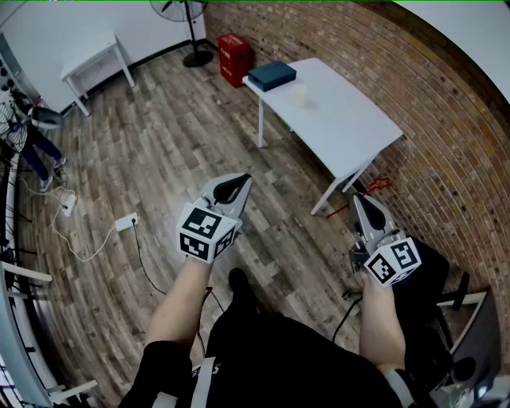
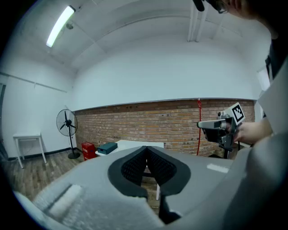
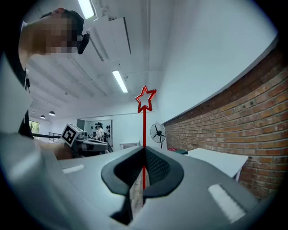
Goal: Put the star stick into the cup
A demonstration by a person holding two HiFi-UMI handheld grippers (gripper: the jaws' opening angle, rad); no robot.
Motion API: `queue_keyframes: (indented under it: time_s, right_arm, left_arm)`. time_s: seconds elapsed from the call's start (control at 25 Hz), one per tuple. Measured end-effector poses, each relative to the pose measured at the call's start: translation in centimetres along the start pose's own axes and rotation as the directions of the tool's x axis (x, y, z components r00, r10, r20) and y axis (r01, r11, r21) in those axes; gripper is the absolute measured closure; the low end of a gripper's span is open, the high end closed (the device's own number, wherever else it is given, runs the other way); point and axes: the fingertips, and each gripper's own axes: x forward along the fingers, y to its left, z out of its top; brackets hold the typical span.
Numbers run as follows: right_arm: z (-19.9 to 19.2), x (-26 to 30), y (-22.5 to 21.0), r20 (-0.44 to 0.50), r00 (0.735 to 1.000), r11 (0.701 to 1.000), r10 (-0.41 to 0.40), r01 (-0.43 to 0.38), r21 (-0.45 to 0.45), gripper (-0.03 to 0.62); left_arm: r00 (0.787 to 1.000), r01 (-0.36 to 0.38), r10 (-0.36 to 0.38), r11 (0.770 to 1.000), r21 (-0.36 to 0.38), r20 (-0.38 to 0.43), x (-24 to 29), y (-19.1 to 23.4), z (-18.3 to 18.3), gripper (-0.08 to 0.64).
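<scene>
The star stick is thin and red, with an outlined star (image 3: 146,99) at its top. It stands upright between the jaws of my right gripper (image 3: 144,151), which is shut on it. In the head view the star (image 1: 380,184) shows just right of that gripper (image 1: 358,201), low beside the white table (image 1: 351,127). The pale cup (image 1: 299,94) stands on that table, far ahead of both grippers. My left gripper (image 1: 237,183) hovers over the wooden floor, left of the table. Its jaws (image 2: 146,149) are shut with nothing between them.
A dark blue box (image 1: 272,76) lies on the table's far end near the cup. A red crate (image 1: 233,57) and a standing fan (image 1: 187,16) are beyond it by the brick wall. A small white table (image 1: 96,60) stands far left. A power strip (image 1: 126,221) and cables lie on the floor.
</scene>
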Motion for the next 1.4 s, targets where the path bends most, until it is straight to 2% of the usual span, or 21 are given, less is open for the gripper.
queue_keyframes:
  time_s: [0.12,0.2,0.48,0.68,0.8,0.96,1.12,1.28,1.4]
  right_arm:
    - [0.0,-4.2,-0.8,-0.006,1.0,1.0,-0.029,0.029,0.012,0.591]
    - [0.1,-6.2,-0.3,-0.011,1.0,1.0,-0.027,0.027,0.013,0.589]
    - [2.1,-9.8,1.0,0.01,1.0,1.0,-0.003,0.003,-0.004,0.589]
    - [1.5,-9.9,3.3,0.014,0.997,0.997,0.072,-0.072,0.007,0.589]
    - [0.7,-9.7,4.3,0.003,0.993,0.993,0.116,-0.116,0.02,0.589]
    - [0.9,-8.7,4.6,0.036,0.989,0.987,0.147,-0.148,0.056,0.588]
    - [1.6,-6.4,4.2,0.061,0.99,0.99,0.124,-0.127,0.054,0.586]
    - [2.3,-3.5,2.7,0.069,0.994,0.994,0.089,-0.093,0.056,0.586]
    - [2.4,-0.6,2.2,0.069,0.995,0.995,0.068,-0.072,0.062,0.586]
  left_arm:
    - [1.0,-0.013,0.014,0.998,-0.069,0.016,-0.9,-4.4,-0.5,0.554]
    - [1.0,-0.021,0.021,0.996,-0.087,0.007,-1.9,-6.7,-1.1,0.554]
    - [1.0,-0.03,0.03,0.998,-0.047,-0.001,-3.8,-9.9,-0.1,0.555]
    - [0.997,-0.074,0.074,0.992,-0.098,-0.004,-5.7,-9.5,-1.1,0.555]
    - [0.997,-0.075,0.075,0.992,-0.105,-0.002,-6.2,-9.6,-1.7,0.555]
    - [0.998,-0.066,0.066,0.99,-0.121,-0.003,-5.5,-8.5,-2.2,0.555]
    - [0.998,-0.053,0.054,0.991,-0.124,0.009,-4.0,-5.9,-1.8,0.555]
    - [0.999,-0.031,0.033,0.997,-0.072,0.026,-1.8,-3.7,-0.3,0.555]
    - [0.999,-0.02,0.023,0.997,-0.07,0.037,-0.5,-1.2,0.1,0.555]
